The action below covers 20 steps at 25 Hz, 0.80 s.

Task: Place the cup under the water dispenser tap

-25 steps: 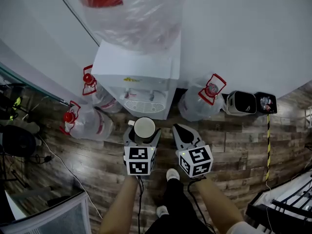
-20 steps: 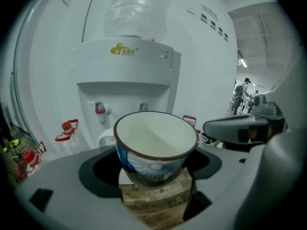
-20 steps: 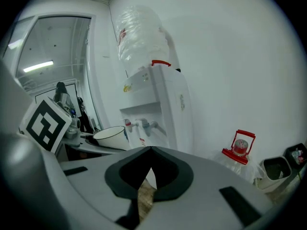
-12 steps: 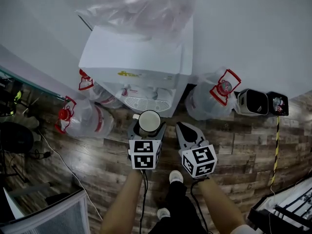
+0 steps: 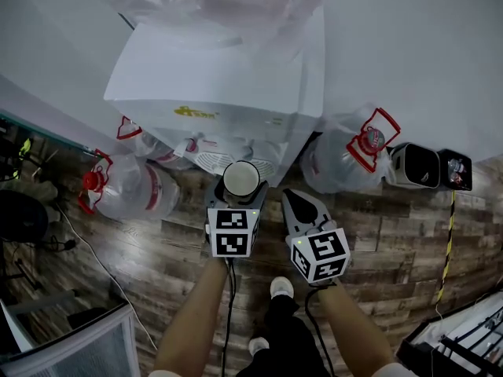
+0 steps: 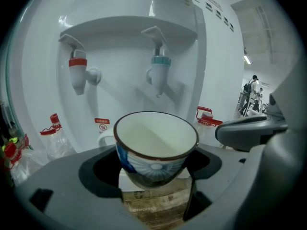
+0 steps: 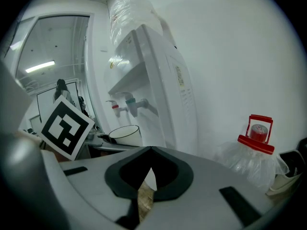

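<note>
A white cup (image 6: 156,147) with a brown rim and blue pattern sits upright between the jaws of my left gripper (image 6: 156,176), which is shut on it. In the head view the cup (image 5: 241,179) is at the front of the white water dispenser (image 5: 228,93), just before its drip grille. The red tap (image 6: 78,73) and the blue tap (image 6: 159,73) hang above and beyond the cup. My right gripper (image 5: 302,214) is to the right of the cup, jaws shut with nothing between them; the right gripper view shows the cup (image 7: 124,133) to its left.
Water jugs with red caps lie on the wooden floor: two to the dispenser's left (image 5: 126,191) and one to its right (image 5: 354,159). A small black bin (image 5: 416,166) stands further right. Cables (image 5: 94,258) run across the floor at left. A person's legs and shoes (image 5: 279,289) are below.
Both grippers have moved forward toward the dispenser, and the cup has come from in front of the grille to right at the dispenser's front under the tap recess.
</note>
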Each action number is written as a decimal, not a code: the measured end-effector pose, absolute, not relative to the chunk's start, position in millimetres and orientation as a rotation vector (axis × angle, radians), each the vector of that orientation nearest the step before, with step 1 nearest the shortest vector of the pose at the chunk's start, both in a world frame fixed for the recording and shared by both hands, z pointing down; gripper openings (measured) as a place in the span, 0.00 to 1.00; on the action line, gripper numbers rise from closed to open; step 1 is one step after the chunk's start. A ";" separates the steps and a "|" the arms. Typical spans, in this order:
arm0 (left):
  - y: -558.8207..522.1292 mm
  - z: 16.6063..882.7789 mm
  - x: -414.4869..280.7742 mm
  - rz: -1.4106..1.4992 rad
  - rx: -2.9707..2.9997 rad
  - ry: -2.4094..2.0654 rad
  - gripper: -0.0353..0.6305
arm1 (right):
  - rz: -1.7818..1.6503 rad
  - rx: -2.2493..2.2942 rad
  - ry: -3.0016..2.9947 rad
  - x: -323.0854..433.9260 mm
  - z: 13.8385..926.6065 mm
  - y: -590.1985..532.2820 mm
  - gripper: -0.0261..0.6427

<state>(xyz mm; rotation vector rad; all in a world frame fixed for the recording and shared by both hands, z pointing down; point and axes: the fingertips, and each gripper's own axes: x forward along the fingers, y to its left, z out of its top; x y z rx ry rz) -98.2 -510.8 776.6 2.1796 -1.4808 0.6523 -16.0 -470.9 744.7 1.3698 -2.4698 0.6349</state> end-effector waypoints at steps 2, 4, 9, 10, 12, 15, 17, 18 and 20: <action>-516.9 783.1 -97.7 0.641 2.171 -1.483 0.70 | 0.637 1.369 -2.471 -16.8 750.0 -474.2 0.07; -520.4 789.6 -95.5 0.648 2.173 -1.486 0.70 | 0.631 1.359 -2.472 -18.4 755.4 -475.5 0.07; -528.3 801.3 -92.0 0.648 2.179 -1.499 0.70 | 0.603 1.322 -2.482 -25.4 765.1 -478.1 0.07; -529.6 803.5 -91.6 0.650 2.179 -1.500 0.70 | 0.603 1.320 -2.484 -26.0 765.8 -478.4 0.07; -531.4 808.0 -90.4 0.652 2.179 -1.501 0.70 | 0.604 1.315 -2.487 -26.6 767.7 -478.2 0.07; -535.7 813.7 -89.1 0.645 2.172 -1.503 0.70 | 0.605 1.308 -2.488 -26.6 771.1 -478.6 0.07; -538.3 818.1 -89.4 0.647 2.163 -1.506 0.70 | 0.611 1.304 -2.485 -26.1 773.5 -478.2 0.07; -539.4 820.1 -89.7 0.643 2.158 -1.507 0.70 | 0.613 1.301 -2.484 -25.9 774.6 -477.9 0.07; -542.0 822.6 -89.8 0.631 2.157 -1.505 0.70 | 0.612 1.291 -2.483 -25.5 776.6 -477.5 0.07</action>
